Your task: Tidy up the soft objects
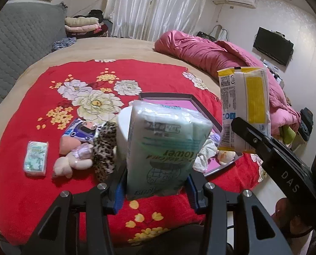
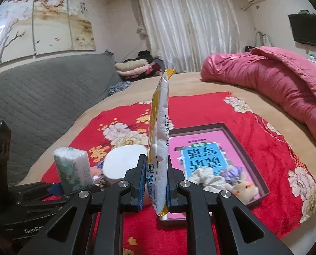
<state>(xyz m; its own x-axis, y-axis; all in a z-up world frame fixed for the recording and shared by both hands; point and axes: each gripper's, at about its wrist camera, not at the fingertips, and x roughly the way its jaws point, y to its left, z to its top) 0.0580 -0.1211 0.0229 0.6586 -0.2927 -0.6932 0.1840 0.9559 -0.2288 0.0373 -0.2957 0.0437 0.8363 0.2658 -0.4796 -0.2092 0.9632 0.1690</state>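
Observation:
My left gripper (image 1: 155, 182) is shut on a green tissue pack (image 1: 166, 146) and holds it upright above the red floral blanket (image 1: 136, 74); the pack also shows in the right wrist view (image 2: 71, 167). My right gripper (image 2: 156, 170) is shut on a yellow and white wipes pack (image 2: 159, 140), held on edge; it shows in the left wrist view (image 1: 245, 106). A shallow box (image 2: 262, 178) with a pink book holds a scrunchie and a small plush (image 2: 245, 189). A doll (image 1: 81, 148), a small tissue pack (image 1: 35, 158) and a white roll (image 2: 123, 162) lie on the blanket.
A pink quilt (image 2: 274, 80) is heaped at the bed's far right. A grey padded headboard (image 2: 41, 97) runs along the left. Folded clothes (image 2: 134, 67) sit by the white curtain. A TV (image 2: 308, 29) hangs on the right wall.

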